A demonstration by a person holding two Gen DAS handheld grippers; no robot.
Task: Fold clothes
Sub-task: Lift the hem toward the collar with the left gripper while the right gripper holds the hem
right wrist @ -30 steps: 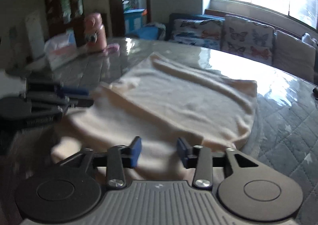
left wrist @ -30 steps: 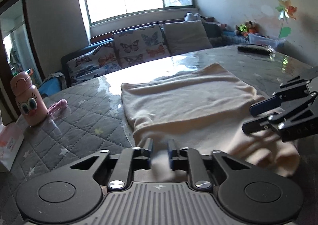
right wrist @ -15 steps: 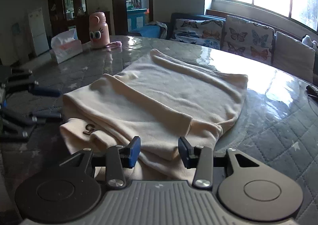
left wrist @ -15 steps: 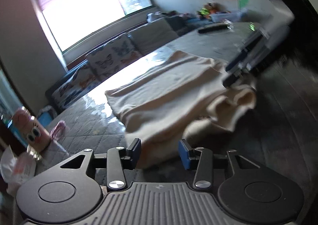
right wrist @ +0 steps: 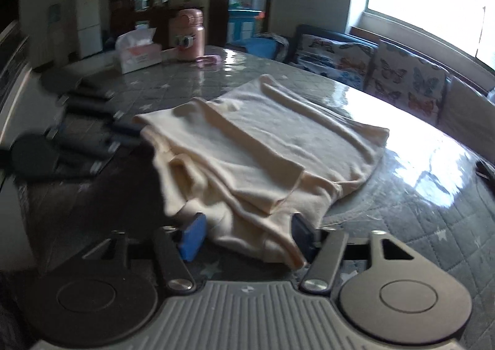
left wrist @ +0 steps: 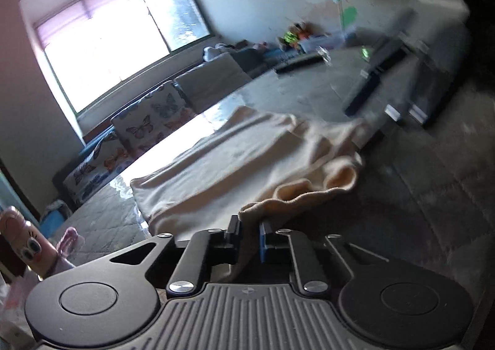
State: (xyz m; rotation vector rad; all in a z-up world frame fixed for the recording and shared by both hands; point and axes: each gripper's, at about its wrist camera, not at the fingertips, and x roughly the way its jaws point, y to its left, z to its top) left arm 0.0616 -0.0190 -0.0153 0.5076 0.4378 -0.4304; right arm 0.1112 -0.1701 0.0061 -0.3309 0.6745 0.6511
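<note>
A cream garment [left wrist: 235, 164] lies partly folded on the grey quilted table [left wrist: 433, 210]. My left gripper [left wrist: 249, 234] is shut on the garment's near edge, which bunches between its fingers. In the right wrist view the same garment [right wrist: 266, 145] lies in layers, and my right gripper [right wrist: 247, 234] is open with the garment's near corner lying between its blue pads [right wrist: 193, 235], not pinched. The right gripper shows blurred at the far right of the left wrist view [left wrist: 380, 87]. The left gripper shows blurred at the left of the right wrist view [right wrist: 77, 136].
A pink cartoon bottle [right wrist: 188, 36] and a tissue box [right wrist: 137, 51] stand at the table's far end. A dark remote [left wrist: 298, 63] lies near the far edge. A sofa with butterfly cushions [right wrist: 371, 66] runs under the window.
My left gripper has closed on the garment's near edge, after being open half a second ago. My right gripper has opened wider and moved in around the garment's near corner.
</note>
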